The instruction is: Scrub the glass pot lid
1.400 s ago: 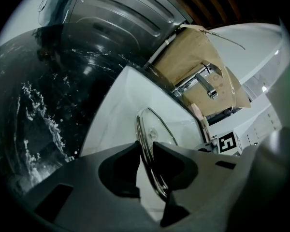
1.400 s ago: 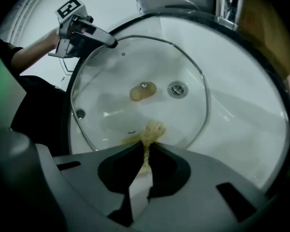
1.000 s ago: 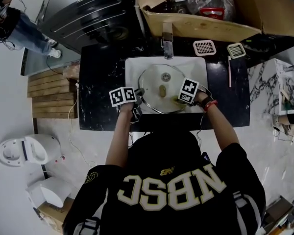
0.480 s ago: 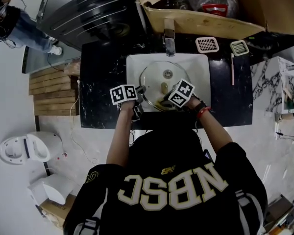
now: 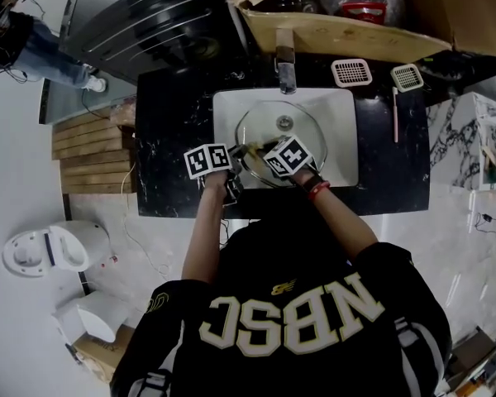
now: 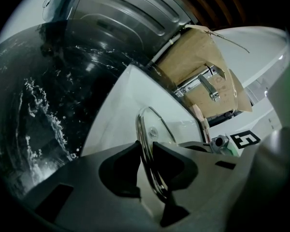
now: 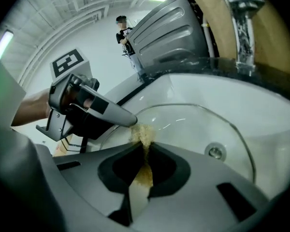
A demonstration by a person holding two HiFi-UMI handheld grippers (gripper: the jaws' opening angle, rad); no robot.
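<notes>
L gripper (image 6: 146, 149) clamped on lid (image 5: 296, 112) rim, lid in sink (image 5: 341, 143). R gripper (image 7: 146, 148) pinches sponge (image 7: 143, 133) on near-left glass. Rec.: firm hold, overlapping strokes, steer clear of L gripper.

The grey left gripper (image 5: 234, 152), topped by its black-and-white marker cube, reaches over the near left edge of the white sink (image 5: 341, 139) and points steeply downward. Its jaws are clamped on the rim of the round glass pot lid (image 6: 146, 127). The right gripper (image 5: 255, 150) angles in toward it, tips nearly meeting, jaws pinching a yellowish scrub pad (image 7: 144, 138). Both bare forearms stretch forward, and a red band (image 5: 318, 190) circles the right wrist.
</notes>
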